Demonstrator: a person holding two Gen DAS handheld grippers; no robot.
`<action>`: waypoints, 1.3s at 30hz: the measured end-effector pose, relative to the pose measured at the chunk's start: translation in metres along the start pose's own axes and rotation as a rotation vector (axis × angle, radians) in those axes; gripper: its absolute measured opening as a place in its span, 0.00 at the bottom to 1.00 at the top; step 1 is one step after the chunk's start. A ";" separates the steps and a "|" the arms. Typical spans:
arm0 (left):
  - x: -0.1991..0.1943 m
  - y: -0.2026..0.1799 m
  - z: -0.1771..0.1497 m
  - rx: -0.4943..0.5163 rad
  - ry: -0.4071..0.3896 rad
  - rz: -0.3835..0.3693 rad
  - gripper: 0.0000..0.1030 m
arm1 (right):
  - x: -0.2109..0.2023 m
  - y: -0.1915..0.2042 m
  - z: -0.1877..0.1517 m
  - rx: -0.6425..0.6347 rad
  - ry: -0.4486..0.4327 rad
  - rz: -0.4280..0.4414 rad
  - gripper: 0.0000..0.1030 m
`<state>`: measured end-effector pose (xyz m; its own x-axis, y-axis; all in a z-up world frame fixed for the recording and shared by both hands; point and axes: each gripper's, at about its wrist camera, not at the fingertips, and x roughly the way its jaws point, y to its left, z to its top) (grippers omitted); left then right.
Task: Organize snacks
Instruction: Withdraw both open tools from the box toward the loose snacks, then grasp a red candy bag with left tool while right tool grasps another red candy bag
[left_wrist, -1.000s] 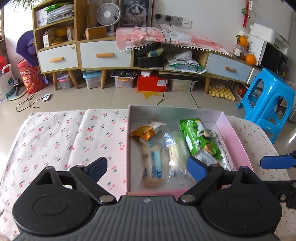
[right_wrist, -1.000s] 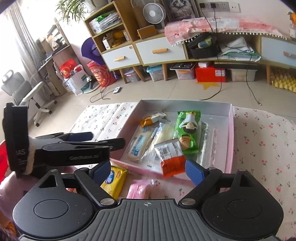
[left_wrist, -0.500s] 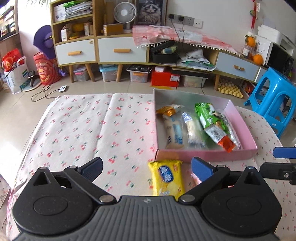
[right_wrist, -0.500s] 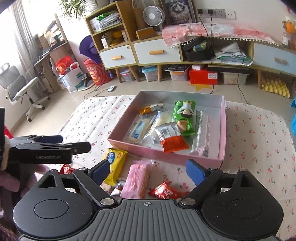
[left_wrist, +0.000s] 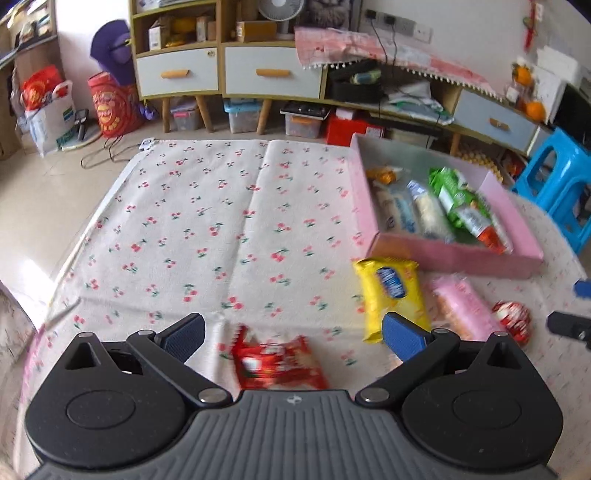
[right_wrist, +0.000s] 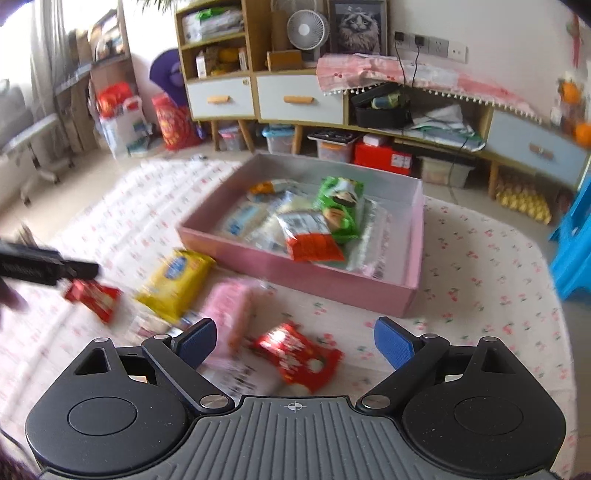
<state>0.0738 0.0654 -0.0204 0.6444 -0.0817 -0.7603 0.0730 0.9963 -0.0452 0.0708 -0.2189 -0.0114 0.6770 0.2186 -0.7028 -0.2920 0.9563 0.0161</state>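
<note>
A: How did the jaws stand?

B: Both spread wide and empty. The left gripper (left_wrist: 291, 334) hovered over a red packet (left_wrist: 277, 363); the right gripper (right_wrist: 293, 341) had another red packet (right_wrist: 299, 354) between its fingers, not pinched.

A: How would those packets handle?

B: Light, crinkly and slippery, I judged, with soft contents; best pinched across the flat middle, gently, not by the sealed ends.

A: And the count?

B: Loose on the cherry-print cloth (left_wrist: 203, 221) were two red packets, one yellow packet (right_wrist: 175, 282), one pink packet (right_wrist: 231, 306); something pale beneath was too blurred to name. The pink box (right_wrist: 369, 288) just beyond held about six, overlapping
</note>
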 end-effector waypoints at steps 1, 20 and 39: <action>0.002 0.004 -0.001 0.020 -0.003 0.001 0.99 | 0.004 0.000 -0.004 -0.025 0.010 -0.023 0.91; 0.027 0.028 -0.023 0.172 0.101 -0.131 0.81 | 0.052 0.000 -0.027 -0.119 0.070 -0.092 0.91; 0.029 0.049 -0.012 -0.087 0.096 -0.157 0.39 | 0.063 -0.002 -0.017 -0.026 0.078 0.009 0.50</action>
<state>0.0863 0.1121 -0.0524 0.5548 -0.2373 -0.7975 0.0980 0.9704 -0.2206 0.1023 -0.2104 -0.0677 0.6200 0.2101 -0.7560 -0.3161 0.9487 0.0045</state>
